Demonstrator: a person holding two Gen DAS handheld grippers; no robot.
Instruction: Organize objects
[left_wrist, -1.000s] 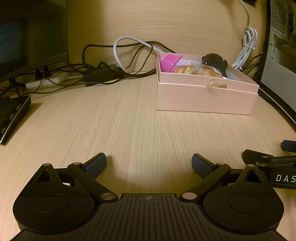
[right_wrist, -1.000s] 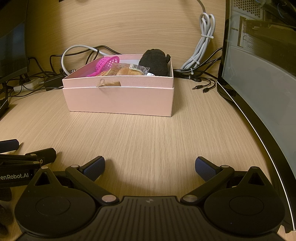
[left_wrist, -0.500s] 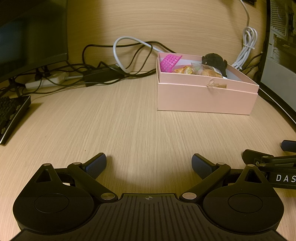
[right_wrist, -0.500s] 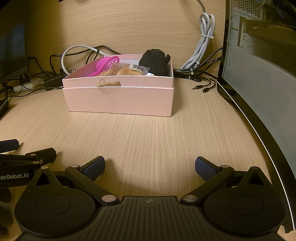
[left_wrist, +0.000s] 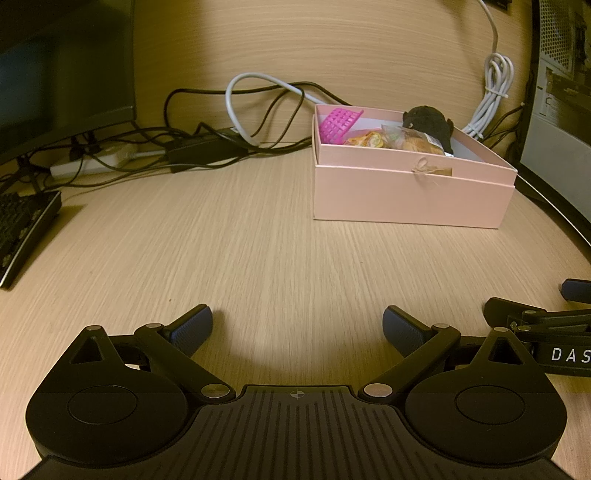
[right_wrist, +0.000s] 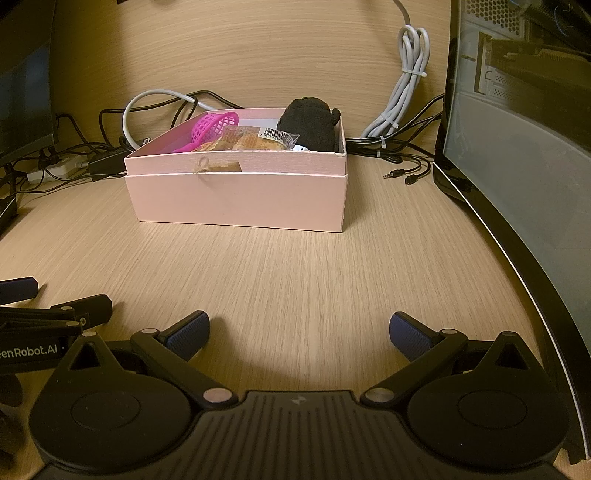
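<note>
While both tongs sit low over the wooden counter (left_wrist: 258, 251), left tongs (left_wrist: 297, 325) and right tongs (right_wrist: 299, 328) are spread wide, gripping nothing. Pink box (right_wrist: 240, 199) stands far off on the counter, well apart from both. Inside: pink basket (right_wrist: 212, 125) at left, wrapped snack (right_wrist: 255, 140) in the middle, dark plush toy (right_wrist: 310, 123) at right. Cables (left_wrist: 236, 140) lie behind the box.

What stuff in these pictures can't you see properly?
- Bottom of the pink box: both views, hidden by its front wall and the things piled inside.
- Snack packet writing: right wrist view, too small.
- Dark plush toy: both views, its lower part is behind the box wall.
- Keyboard: left wrist view, cut off by the left edge.
</note>
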